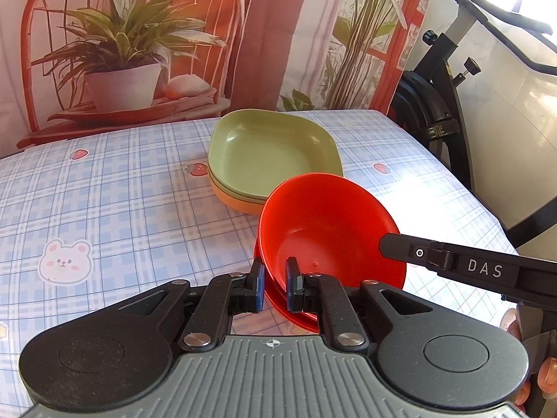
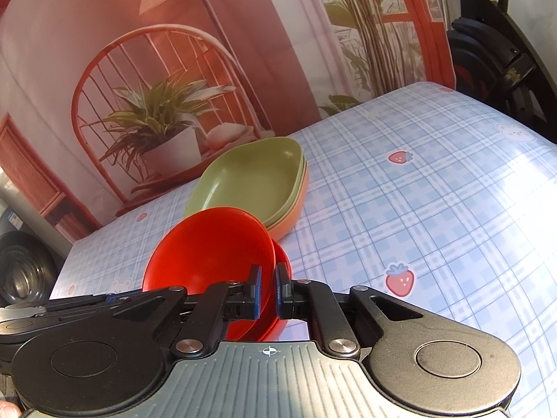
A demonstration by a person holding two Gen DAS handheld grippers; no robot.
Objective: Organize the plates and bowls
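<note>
A red bowl [image 1: 323, 219] sits tilted inside a second red bowl [image 1: 289, 310] on the checked tablecloth. My left gripper [image 1: 275, 278] is shut on the near rims of the red bowls. My right gripper [image 2: 267, 287] is shut on the red bowl's [image 2: 209, 247] opposite rim; its finger shows in the left wrist view [image 1: 452, 261]. Behind stands a stack of squarish plates: a green plate [image 1: 271, 149] on top, another green one under it, an orange plate [image 1: 236, 202] at the bottom. The stack also shows in the right wrist view [image 2: 250, 177].
The table [image 1: 104, 191] carries a blue checked cloth with strawberry and bear prints. A printed backdrop [image 1: 139, 35] hangs behind the far edge. An exercise bike [image 1: 438, 97] stands past the table's right edge. A tyre-like dark object [image 2: 24, 271] sits left of the table.
</note>
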